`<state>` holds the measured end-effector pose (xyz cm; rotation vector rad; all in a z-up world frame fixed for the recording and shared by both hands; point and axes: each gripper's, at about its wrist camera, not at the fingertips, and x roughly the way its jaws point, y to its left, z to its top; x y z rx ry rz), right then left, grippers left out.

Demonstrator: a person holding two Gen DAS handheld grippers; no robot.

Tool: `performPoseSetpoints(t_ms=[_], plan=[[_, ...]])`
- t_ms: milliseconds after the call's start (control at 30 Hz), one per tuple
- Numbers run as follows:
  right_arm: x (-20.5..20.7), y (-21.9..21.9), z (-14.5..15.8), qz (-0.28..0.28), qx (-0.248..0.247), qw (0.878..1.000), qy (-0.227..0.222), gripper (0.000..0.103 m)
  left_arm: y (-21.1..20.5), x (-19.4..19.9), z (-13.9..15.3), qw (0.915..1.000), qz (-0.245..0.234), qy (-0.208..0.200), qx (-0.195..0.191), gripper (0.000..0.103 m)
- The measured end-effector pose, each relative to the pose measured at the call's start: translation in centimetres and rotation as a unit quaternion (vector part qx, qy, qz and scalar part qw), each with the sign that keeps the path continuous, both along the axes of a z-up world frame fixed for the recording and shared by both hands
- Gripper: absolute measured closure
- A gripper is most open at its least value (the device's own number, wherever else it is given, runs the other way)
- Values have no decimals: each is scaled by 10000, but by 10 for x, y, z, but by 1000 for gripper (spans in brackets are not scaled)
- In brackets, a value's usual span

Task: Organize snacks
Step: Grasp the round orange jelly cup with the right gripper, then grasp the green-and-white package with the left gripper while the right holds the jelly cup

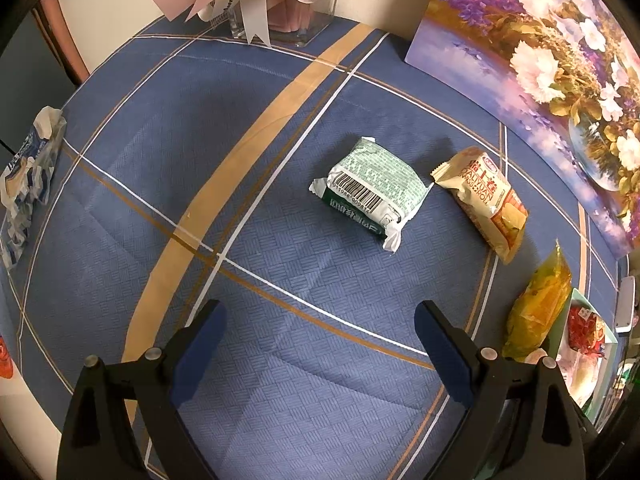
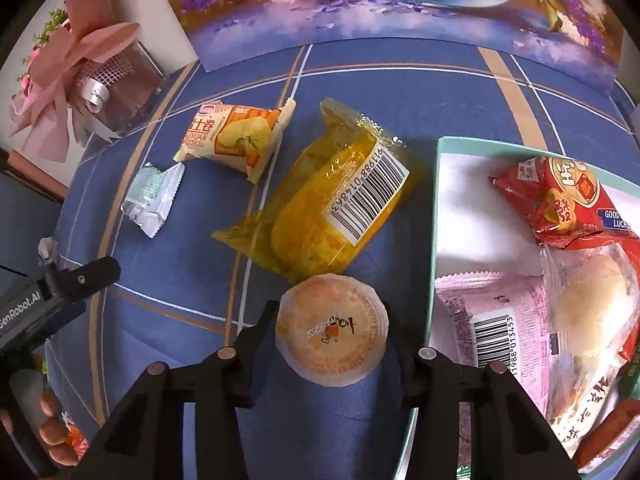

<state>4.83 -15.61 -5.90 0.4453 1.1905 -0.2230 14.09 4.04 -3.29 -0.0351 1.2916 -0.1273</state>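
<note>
My right gripper point(image 2: 332, 330) is shut on a round orange jelly cup point(image 2: 332, 328), held just left of the mint-green tray point(image 2: 436, 216). The tray holds a red packet point(image 2: 564, 196), a pink packet point(image 2: 492, 320) and a clear bun packet point(image 2: 592, 304). On the blue cloth lie a yellow packet point(image 2: 324, 216), a cream roll packet point(image 2: 236, 136) and a green-white packet point(image 2: 152, 196). My left gripper point(image 1: 320, 332) is open and empty, near side of the green-white packet point(image 1: 370, 190). The roll packet point(image 1: 484, 200), yellow packet point(image 1: 540, 308) and tray point(image 1: 592, 344) lie to its right.
A flower painting point(image 1: 540, 60) leans at the back. A glass box with pink ribbon point(image 1: 280, 8) stands at the far side. A crumpled blue-white wrapper point(image 1: 28, 176) lies at the left table edge. The left gripper point(image 2: 48, 296) shows at left in the right wrist view.
</note>
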Motion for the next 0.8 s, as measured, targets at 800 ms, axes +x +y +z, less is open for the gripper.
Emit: performPoseSetpoints(t_ms=[800], plan=[[-9, -23, 61, -305, 146, 9964, -774, 55, -12, 27, 0, 9981, -102, -25, -599, 8]])
